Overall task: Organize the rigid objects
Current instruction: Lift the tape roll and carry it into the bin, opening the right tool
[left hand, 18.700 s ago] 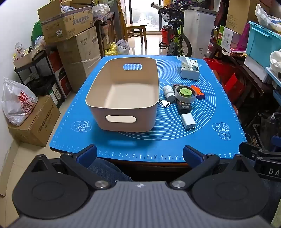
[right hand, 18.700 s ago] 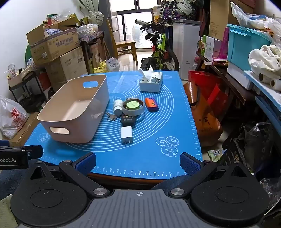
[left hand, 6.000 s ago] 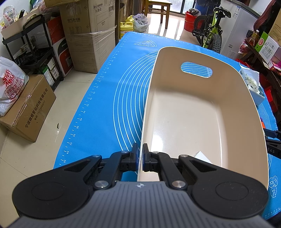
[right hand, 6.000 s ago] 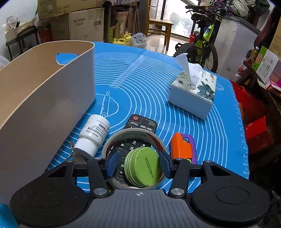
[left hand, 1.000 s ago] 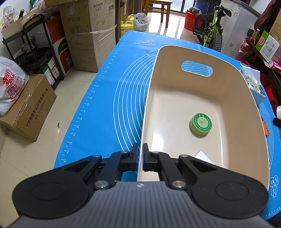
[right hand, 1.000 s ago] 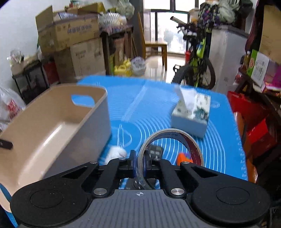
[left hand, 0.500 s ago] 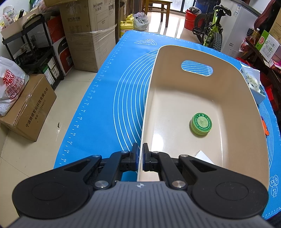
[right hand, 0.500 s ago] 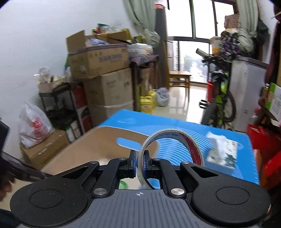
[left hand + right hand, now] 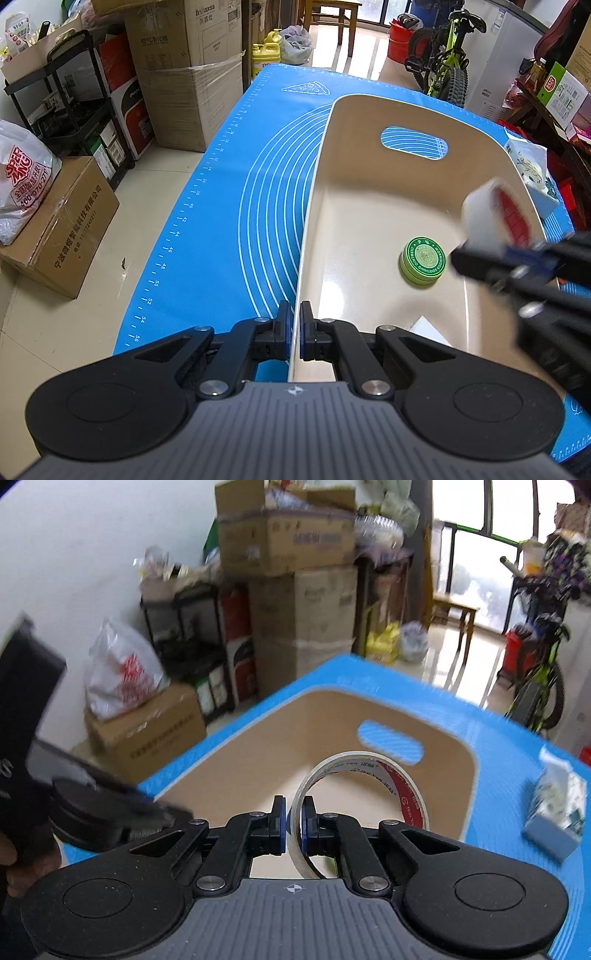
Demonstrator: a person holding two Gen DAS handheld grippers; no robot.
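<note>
Beige plastic fills the left wrist view: the bin point(image 9: 369, 206) sits on the blue mat point(image 9: 229, 206), its near rim clamped between the left tongs point(image 9: 294, 334) at lower centre. A green tin point(image 9: 422, 261) lies on the bin floor right of centre, and the blurred tape roll point(image 9: 495, 218) is seen at the right edge, above the bin. A drop from there could strike the tin or bounce off the rim. In the right wrist view, the right tongs point(image 9: 294, 823) are clamped on the roll's thin wall at centre, the bin behind and below. Since the roll is held upright, a release could send it rolling against the wall.
</note>
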